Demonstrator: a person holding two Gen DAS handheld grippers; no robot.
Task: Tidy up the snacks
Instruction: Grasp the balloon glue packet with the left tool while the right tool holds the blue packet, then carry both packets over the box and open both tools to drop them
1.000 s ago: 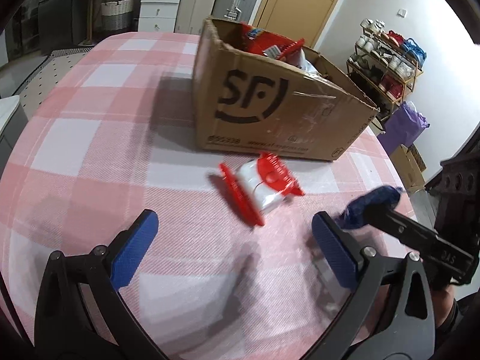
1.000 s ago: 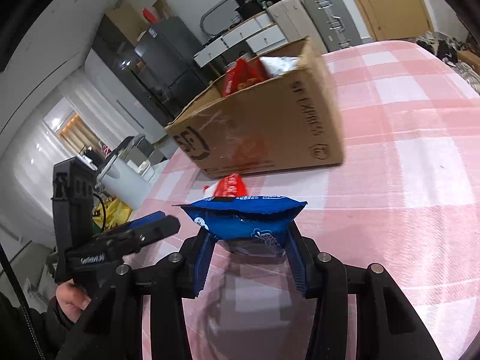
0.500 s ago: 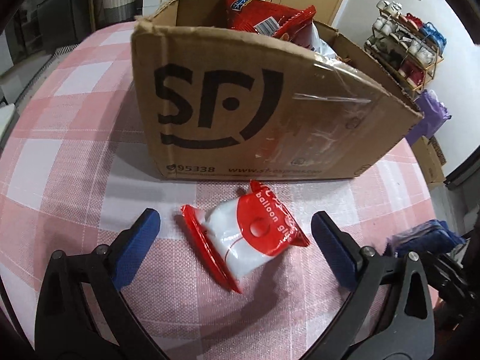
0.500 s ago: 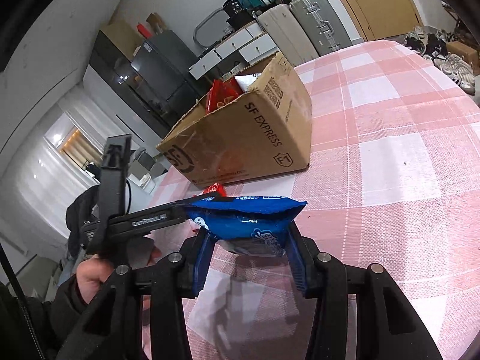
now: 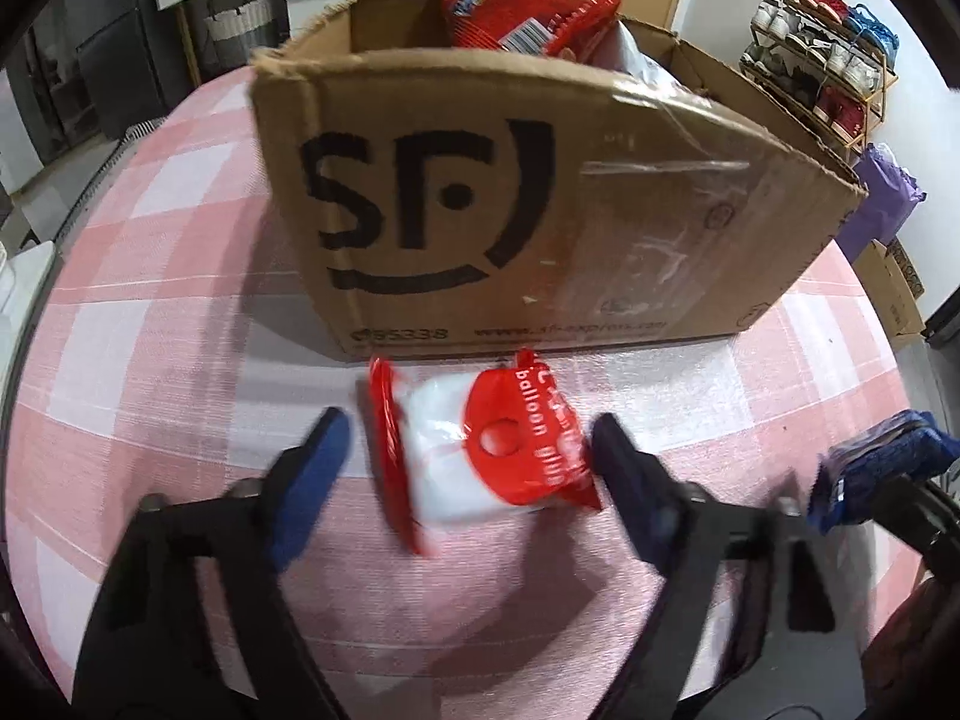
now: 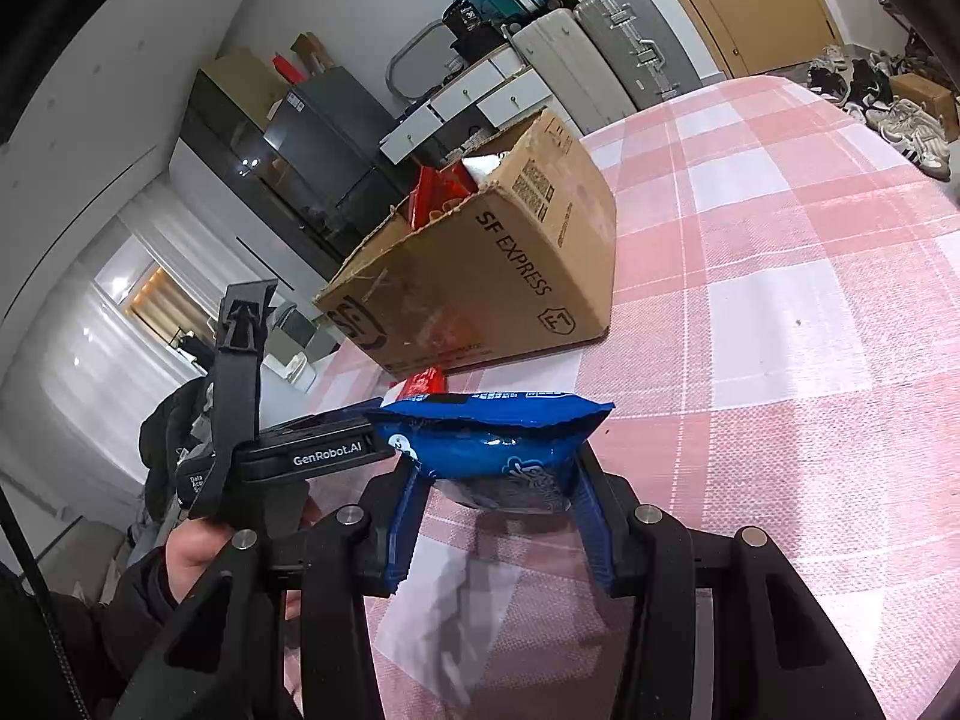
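The red-and-white pack (image 5: 486, 456) lies on the pink checked cloth (image 5: 150, 360) just in front of the box (image 5: 540, 198), tilted, with its red sealed end toward my left. I read "balloon" on its red label. My left gripper (image 5: 462, 480) straddles it: the pack sits between the blue pads (image 5: 312, 480), and the jaws are closing on it. The left pad stands clear of the pack's red edge, the right one looks very near its corner, but the fingers are blurred and I cannot tell if it touches. From the right wrist view only a red tip of that pack (image 6: 423, 384) peeks out behind the blue one.

The blue pack (image 6: 492, 444) is clamped in my right gripper (image 6: 495, 516), jaws narrow and pressing its sides, its crimped top edge level above the pads. It hangs over the cloth, near the box's front corner. In the left wrist view it shows at the far right (image 5: 882, 474).

The box stands open on the table, "SF" printed on the long face, "SF EXPRESS" on the short end (image 6: 516, 264). Red bags (image 5: 528, 24) and something white stick up inside it.

A hand (image 6: 192, 558) in a dark sleeve holds the left gripper's body, seen at the left of the right wrist view. Behind the table are suitcases (image 6: 600, 48), white drawers and a shoe rack (image 5: 822, 72).
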